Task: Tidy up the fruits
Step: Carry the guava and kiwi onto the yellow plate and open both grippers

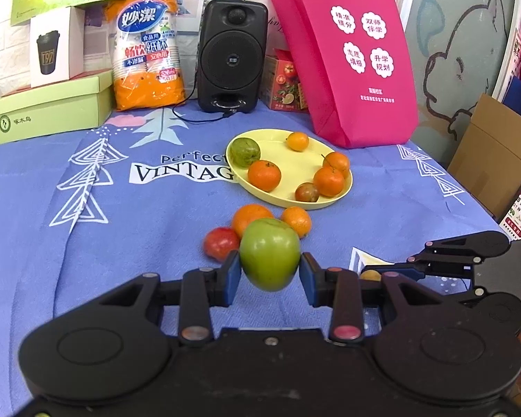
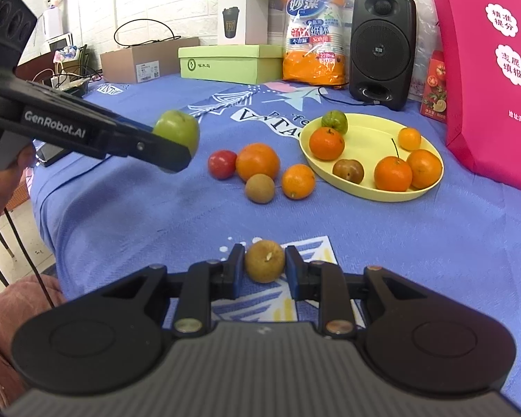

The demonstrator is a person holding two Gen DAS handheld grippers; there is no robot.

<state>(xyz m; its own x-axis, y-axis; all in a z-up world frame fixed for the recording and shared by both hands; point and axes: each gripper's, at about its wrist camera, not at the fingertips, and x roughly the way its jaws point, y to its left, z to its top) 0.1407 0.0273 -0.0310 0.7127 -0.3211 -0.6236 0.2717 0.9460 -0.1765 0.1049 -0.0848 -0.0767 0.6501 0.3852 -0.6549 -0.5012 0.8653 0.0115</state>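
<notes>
Between my left claw's [image 1: 269,266] blue pads sits a green apple [image 1: 269,253], clamped on both sides and lifted off the blue tablecloth [image 1: 104,243]. From my right wrist camera I see that same apple [image 2: 177,131] hanging at the end of the left claw's arm at about ten o'clock, clear of the cloth.

My right claw [image 2: 264,267] is closed on a small brownish-yellow fruit [image 2: 264,266], one pad pressing each side of it; whether it rests on the cloth or hangs just above it I cannot tell. In the left view only a sliver of that fruit [image 1: 370,275] shows, at about three o'clock of the apple.

Ahead at twelve o'clock of my right claw lies a loose cluster on the cloth: a red fruit [image 2: 222,164], a large orange [image 2: 257,162] touching it, a brown kiwi-like fruit [image 2: 259,188] just in front, and a smaller orange [image 2: 298,181] beside that.

At one o'clock sits the yellow plate [image 2: 364,139], holding a green fruit [image 2: 334,122] at its far rim, three mandarins [image 2: 326,143], a small yellow-orange fruit [image 2: 409,138] and a dark brownish fruit [image 2: 348,171].

Beyond the plate, a black speaker [image 2: 382,48] stands at twelve o'clock and a pink bag [image 2: 496,80] at two o'clock.
</notes>
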